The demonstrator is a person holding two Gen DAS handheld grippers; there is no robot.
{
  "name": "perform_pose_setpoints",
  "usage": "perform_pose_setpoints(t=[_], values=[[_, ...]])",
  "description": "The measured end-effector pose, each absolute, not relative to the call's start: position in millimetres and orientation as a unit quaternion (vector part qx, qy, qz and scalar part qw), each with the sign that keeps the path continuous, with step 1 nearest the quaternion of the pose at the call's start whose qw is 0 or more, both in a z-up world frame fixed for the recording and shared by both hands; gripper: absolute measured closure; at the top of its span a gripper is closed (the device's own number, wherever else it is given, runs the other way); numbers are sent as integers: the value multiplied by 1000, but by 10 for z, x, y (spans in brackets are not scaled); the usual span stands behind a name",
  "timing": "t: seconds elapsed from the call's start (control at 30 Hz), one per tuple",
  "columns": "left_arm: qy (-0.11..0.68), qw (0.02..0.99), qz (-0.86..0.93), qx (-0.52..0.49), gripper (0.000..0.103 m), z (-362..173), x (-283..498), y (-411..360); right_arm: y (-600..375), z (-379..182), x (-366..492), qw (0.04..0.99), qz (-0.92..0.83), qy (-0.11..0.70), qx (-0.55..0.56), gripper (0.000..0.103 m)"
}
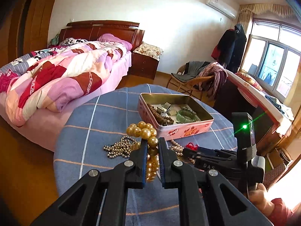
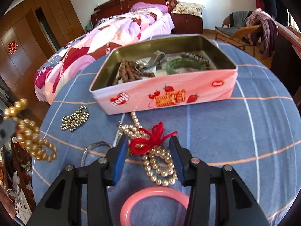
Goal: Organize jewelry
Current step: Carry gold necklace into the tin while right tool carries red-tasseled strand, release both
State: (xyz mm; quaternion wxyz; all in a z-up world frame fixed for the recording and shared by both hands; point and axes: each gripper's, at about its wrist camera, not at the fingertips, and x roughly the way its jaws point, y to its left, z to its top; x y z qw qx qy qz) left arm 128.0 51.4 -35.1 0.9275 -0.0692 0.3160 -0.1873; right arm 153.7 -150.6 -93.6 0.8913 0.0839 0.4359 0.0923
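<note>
Your left gripper (image 1: 152, 146) pinches the large golden bead strand (image 1: 144, 130); your right gripper (image 2: 149, 146), jaws spread, straddles the red-tasselled pearl strand (image 2: 158, 165).

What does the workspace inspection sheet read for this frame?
Surface: round table under blue checked cloth.
Job's things: pink tin, open, holding brown beads, green bangle; gold bead string lifted; pearl strand with red cord, small metallic beads, pink bangle, clear bangle on cloth.
Clutter: nothing seen.
Grippers: left claw shut on gold bead string; right claw open around pearl strand with red cord.
Cables: nothing seen.
Surroundings: bed, wicker chair.
</note>
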Motion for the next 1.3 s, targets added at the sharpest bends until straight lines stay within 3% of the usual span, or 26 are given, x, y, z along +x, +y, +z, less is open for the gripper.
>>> perform_pose_setpoints(t=[0.03, 0.8, 1.3], values=[[316, 927, -188, -69, 93, -349, 1284, 519, -1527, -927, 1527, 891, 101, 434, 92, 90], [315, 925, -205, -62, 93, -366, 1233, 397, -1993, -177, 1111, 926, 77, 331, 165, 91], [321, 915, -240, -46, 93, -410, 1372, 72, -1955, -196, 1245, 931, 84, 326, 142, 91]])
